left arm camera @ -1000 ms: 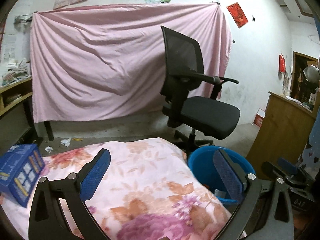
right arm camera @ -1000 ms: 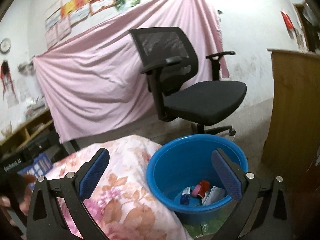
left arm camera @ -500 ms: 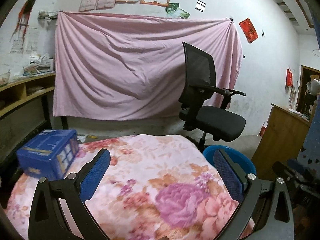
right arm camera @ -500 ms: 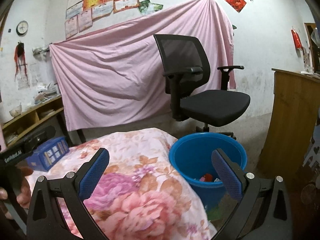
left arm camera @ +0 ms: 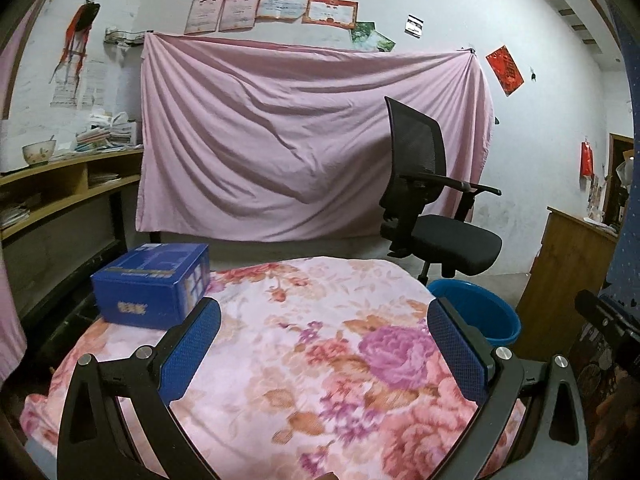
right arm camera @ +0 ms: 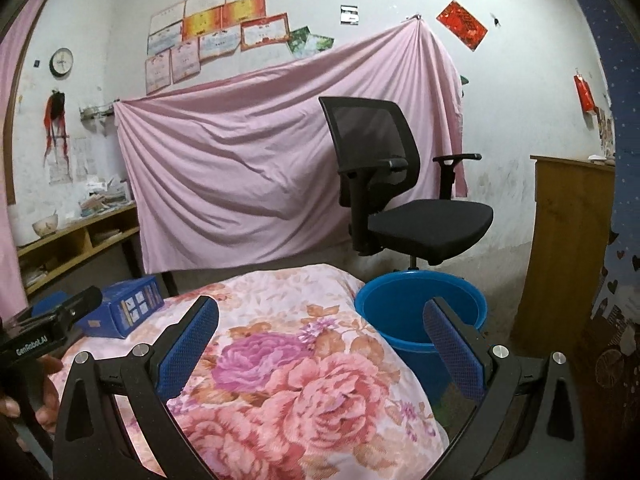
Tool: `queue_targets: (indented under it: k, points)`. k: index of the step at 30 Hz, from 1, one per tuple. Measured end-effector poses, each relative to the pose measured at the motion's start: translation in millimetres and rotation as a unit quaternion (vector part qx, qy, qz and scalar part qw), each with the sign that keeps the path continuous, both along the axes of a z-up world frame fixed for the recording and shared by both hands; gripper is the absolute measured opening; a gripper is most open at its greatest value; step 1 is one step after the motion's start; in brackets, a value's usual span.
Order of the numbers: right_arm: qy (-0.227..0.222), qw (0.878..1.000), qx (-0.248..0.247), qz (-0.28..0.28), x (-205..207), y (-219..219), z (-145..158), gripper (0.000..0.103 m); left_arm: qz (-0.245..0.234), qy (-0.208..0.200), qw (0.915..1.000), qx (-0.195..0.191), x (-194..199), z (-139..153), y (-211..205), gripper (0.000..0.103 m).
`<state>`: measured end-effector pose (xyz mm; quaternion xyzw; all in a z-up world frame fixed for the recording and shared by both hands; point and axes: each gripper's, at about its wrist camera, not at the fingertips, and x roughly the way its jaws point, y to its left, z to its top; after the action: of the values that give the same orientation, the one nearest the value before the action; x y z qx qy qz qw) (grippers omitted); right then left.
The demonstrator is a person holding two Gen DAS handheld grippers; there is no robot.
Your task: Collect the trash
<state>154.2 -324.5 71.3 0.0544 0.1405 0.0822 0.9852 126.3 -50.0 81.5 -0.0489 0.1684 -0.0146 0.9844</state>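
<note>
Both cameras have lifted and pulled back over the last second, so the bucket that filled the lower frame earlier now sits lower and smaller, and its inside has dropped out of sight. From the left wrist, the left gripper (left arm camera: 324,344) hangs above the floral cloth (left arm camera: 304,344) with its fingers (left arm camera: 192,348) spread wide and nothing between them. A blue box (left arm camera: 154,288) stands on the cloth at the far left corner, well apart from the bucket (left arm camera: 478,314), which stands on the floor just beside the cloth's right edge, below the office chair (left arm camera: 436,216). No loose scrap shows on the cloth in this view. The pink sheet (left arm camera: 304,144) on the wall and the shelf (left arm camera: 60,184) at the left play no part. From the right wrist, the right gripper (right arm camera: 320,348) is likewise released and empty, its blue pads (right arm camera: 450,348) framing the cloth (right arm camera: 280,352) on the left and the bucket (right arm camera: 420,308) on the right. The other tool, in a hand (right arm camera: 44,396), shows at the left edge beside the box (right arm camera: 128,312). Only the inner wall of the bucket is visible now; the trash seen in it a second ago is hidden by the rim. My judgement is that the collecting is finished or nearly so: the cloth looks cleared, both tools are empty and raised. What may remain is the box, if it counts as trash, and any litter on the floor behind the cloth, which these views do not show.
</note>
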Motion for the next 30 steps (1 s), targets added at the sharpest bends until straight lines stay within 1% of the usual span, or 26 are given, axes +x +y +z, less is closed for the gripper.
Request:
queue_targets:
  k: [9, 13, 20, 25, 28, 30]
  points:
    - [-0.040, 0.999, -0.010, -0.006, -28.3, 20.6, -5.1, 0.103, 0.019, -0.011, 0.9997, 0.007, -29.1, -11.3, 16.8, 0.101]
    - [-0.049, 0.999, -0.010, -0.012, -35.2, 25.9, -10.9, 0.103, 0.029, -0.022, 0.9993, 0.013, -39.0, -17.4, 22.7, 0.101]
    - [-0.052, 0.998, -0.015, -0.022, -50.3, 35.7, -25.5, 0.103, 0.028, -0.029, 0.9987, 0.030, -54.7, -34.4, 27.0, 0.101]
    - [-0.056, 0.998, -0.027, -0.029, -63.8, 47.1, -38.1, 0.103, 0.031, -0.037, 0.9982, 0.036, -65.6, -48.6, 28.9, 0.101]
    - [-0.056, 0.997, -0.031, -0.044, -72.6, 50.4, -47.2, 0.103, 0.033, -0.042, 0.9979, 0.036, -70.9, -55.9, 29.0, 0.101]
    - [-0.049, 0.997, -0.033, -0.052, -76.3, 51.7, -54.3, 0.103, 0.031, -0.042, 0.9980, 0.037, -72.1, -59.8, 28.2, 0.101]
